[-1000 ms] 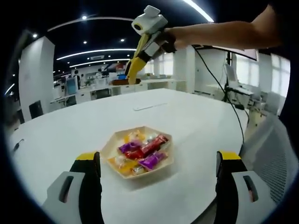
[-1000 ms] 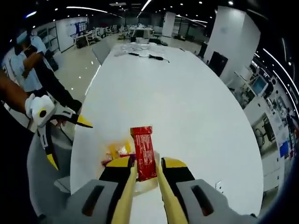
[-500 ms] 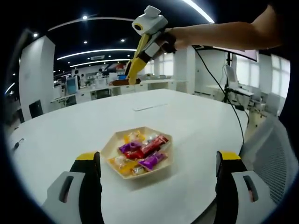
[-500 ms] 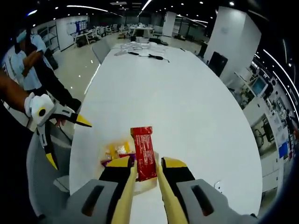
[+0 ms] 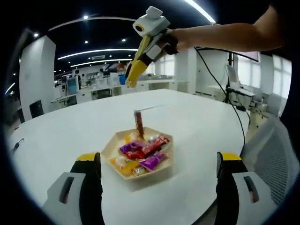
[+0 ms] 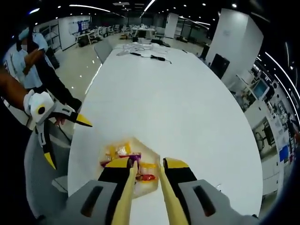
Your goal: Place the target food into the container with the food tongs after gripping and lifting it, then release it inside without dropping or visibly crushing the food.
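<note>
Above the hexagonal tray [image 5: 165, 160] on the white bench [image 5: 61, 131], a red-brown wrapped bar [image 5: 138, 122] stands on end, its lower tip at the heap of wrapped sweets [image 5: 140, 154]; whether it touches them cannot be told. The sweets are purple, red and yellow in shiny wrappers, loosely piled inside the pale tray. In the right gripper view the tray [image 6: 148, 153] is partly hidden behind the yellow tongs, and the bar cannot be picked out among the wrappers there. The right hand-held gripper [image 5: 130, 79], held by a hand [image 5: 165, 41], hangs well above the bar, tongs pointing down and closed to a narrow gap with nothing between them. The left hand-held gripper [image 5: 159, 164] sits near the tray with jaws spread wide, holding nothing; it also appears in the right gripper view [image 6: 65, 140].
</note>
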A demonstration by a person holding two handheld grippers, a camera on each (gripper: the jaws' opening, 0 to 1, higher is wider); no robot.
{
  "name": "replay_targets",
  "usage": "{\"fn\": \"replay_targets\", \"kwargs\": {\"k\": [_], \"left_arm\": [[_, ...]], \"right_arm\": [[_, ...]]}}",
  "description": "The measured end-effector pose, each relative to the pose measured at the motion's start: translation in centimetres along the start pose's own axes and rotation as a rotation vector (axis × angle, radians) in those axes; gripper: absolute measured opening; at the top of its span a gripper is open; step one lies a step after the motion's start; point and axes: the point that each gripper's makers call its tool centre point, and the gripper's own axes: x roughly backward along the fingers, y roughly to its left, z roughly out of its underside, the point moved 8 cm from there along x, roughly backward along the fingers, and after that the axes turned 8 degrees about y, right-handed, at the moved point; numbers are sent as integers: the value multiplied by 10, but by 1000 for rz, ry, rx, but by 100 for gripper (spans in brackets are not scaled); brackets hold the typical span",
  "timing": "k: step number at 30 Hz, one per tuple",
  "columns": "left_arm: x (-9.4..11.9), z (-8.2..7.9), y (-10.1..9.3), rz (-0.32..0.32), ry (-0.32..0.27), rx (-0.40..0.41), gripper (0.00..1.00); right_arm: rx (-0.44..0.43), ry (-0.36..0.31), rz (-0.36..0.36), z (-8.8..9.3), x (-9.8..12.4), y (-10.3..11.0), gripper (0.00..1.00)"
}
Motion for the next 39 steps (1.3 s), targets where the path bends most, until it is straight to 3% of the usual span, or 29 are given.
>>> {"fn": "replay_targets", "kwargs": {"k": [19,26,28,35,39], "left_arm": [[0,0,0,2,1,2,99],[-1,0,-1,11,7,-4,99],[-1,1,-1,11,6,-4,99],[-2,2,-1,12,13,1,99],[-3,3,-3,24,23,-4,99]], "right_arm": [[-10,-32,18,0,8,-4,27],[-52,-101,31,6,21,-3,28],[-62,-152,48,8,28,-1,28],[-111,-291,105,30,55,3,29],[-113,-336,148,48,69,8,29]]}}
